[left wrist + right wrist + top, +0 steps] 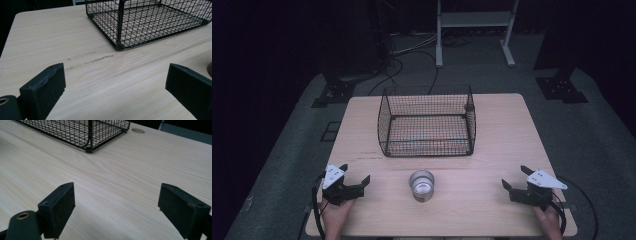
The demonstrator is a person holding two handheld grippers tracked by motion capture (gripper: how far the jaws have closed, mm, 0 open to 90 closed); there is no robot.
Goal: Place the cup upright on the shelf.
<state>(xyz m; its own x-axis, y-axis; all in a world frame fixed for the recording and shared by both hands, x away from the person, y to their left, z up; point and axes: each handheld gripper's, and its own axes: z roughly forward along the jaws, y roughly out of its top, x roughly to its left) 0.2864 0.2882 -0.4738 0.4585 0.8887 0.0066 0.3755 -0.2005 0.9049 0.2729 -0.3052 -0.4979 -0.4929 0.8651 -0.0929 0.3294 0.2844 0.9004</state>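
A black wire basket (pixel 427 121) stands on the wooden table (pixel 502 150), toward its far side. A small metal can (pixel 421 184) stands upright on the near middle of the table. My left gripper (pixel 355 179) rests at the near left, open, with nothing between its jaws; the basket's corner (pixel 120 37) lies ahead of it. At the near right sits my right gripper (pixel 515 177), also open and holding nothing, with the basket's other near corner (pixel 88 146) ahead. Each gripper is held by a hand at the table's front edge.
A scuff mark (pixel 92 59) runs across the wood in front of the basket. A round cable hole (pixel 138 130) sits near the far right of the table. Beyond the table stand a white frame (pixel 474 30) and cables on the dark floor.
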